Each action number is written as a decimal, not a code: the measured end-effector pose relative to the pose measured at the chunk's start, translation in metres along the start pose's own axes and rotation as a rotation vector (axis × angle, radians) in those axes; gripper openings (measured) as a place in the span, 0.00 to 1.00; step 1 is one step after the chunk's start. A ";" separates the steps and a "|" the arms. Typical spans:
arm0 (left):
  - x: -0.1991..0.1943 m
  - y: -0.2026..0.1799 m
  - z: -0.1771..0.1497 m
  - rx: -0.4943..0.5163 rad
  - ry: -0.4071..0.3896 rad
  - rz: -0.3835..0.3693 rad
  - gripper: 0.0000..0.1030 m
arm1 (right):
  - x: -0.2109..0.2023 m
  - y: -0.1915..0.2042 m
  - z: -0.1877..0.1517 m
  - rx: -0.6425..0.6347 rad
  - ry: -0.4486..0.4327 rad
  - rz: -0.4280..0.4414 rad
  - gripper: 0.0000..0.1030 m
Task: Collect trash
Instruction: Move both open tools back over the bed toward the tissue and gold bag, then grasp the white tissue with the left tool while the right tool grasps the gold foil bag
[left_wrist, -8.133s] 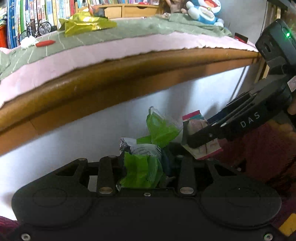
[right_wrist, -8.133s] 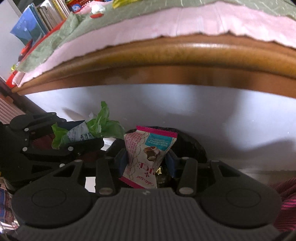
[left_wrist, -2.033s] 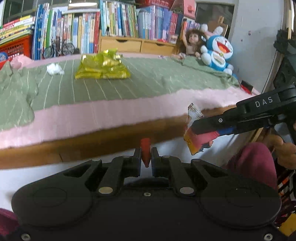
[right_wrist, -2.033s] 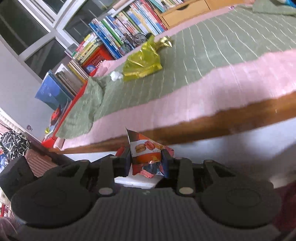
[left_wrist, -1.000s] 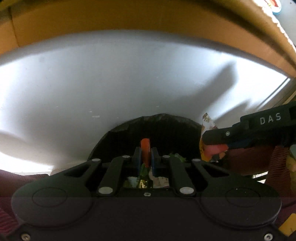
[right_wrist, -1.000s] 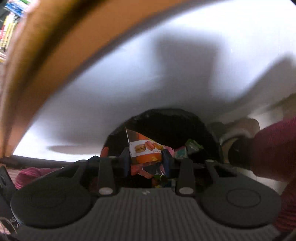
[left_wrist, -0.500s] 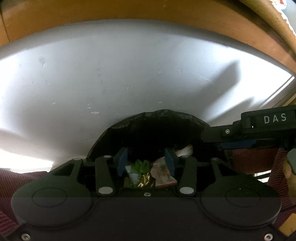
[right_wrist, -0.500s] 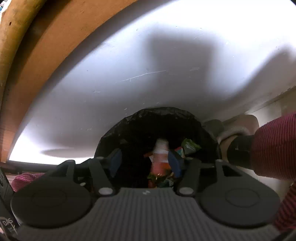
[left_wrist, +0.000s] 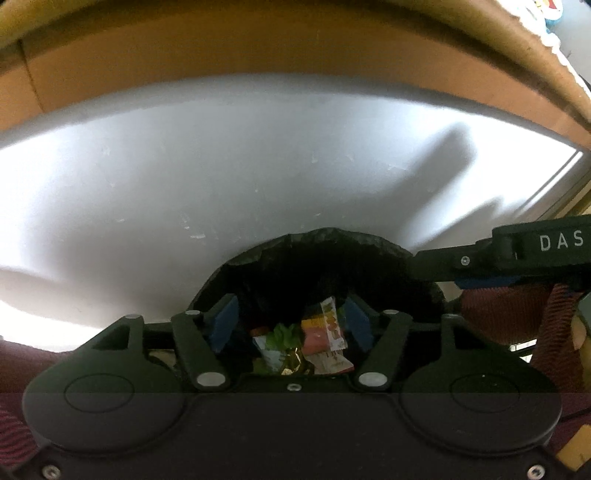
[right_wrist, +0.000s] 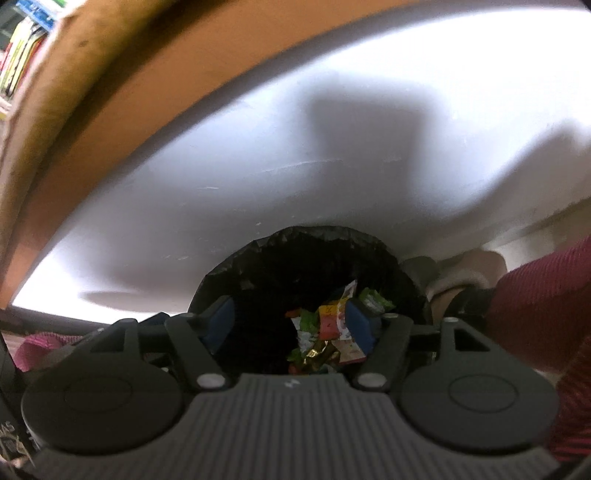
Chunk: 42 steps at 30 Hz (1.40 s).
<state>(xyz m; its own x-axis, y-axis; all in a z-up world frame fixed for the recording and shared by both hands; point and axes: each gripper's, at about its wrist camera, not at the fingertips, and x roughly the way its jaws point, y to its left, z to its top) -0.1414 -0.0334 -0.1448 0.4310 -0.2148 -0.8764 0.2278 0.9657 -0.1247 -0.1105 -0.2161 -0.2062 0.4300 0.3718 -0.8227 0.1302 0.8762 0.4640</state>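
Both grippers hang over a bin lined with a black bag (left_wrist: 321, 238) (right_wrist: 314, 234). Several crumpled wrappers (left_wrist: 306, 343) (right_wrist: 325, 332) lie inside it: green, gold foil, and orange-and-white ones. My left gripper (left_wrist: 290, 321) is open and its jaws are still opening; nothing sits between its blue pads (left_wrist: 223, 325), only the pile below. My right gripper (right_wrist: 290, 321) is open too, its jaws still opening, with an orange-and-white wrapper loose below, close to its right pad (right_wrist: 360, 325). In the left wrist view, the right gripper's finger (left_wrist: 461, 260) reaches in from the right over the bin's rim.
A white panel (left_wrist: 258, 166) rises just behind the bin, under a curved wooden edge (left_wrist: 258, 48). A person's dark-red ribbed clothing (right_wrist: 535, 295) and a beige slipper-like thing (right_wrist: 465, 269) sit right of the bin. Books (right_wrist: 22, 44) show at top left.
The left gripper let go of its small red piece and the right let go of its orange wrapper. Both pairs of jaws widened, and the wrapper now lies in the bin.
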 end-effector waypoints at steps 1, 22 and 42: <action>-0.004 0.000 0.000 0.004 -0.004 -0.002 0.62 | -0.005 0.004 -0.001 -0.025 -0.010 -0.007 0.75; -0.193 0.031 0.100 0.044 -0.527 0.052 0.86 | -0.164 0.080 0.045 -0.420 -0.436 0.156 0.86; -0.075 0.153 0.284 -0.232 -0.473 0.228 0.85 | -0.057 0.176 0.205 -0.493 -0.406 0.041 1.00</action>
<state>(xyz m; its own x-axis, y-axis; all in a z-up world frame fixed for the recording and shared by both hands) 0.1088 0.0887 0.0335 0.8026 0.0123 -0.5964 -0.0910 0.9906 -0.1021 0.0715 -0.1457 -0.0102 0.7424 0.3472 -0.5729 -0.2781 0.9378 0.2080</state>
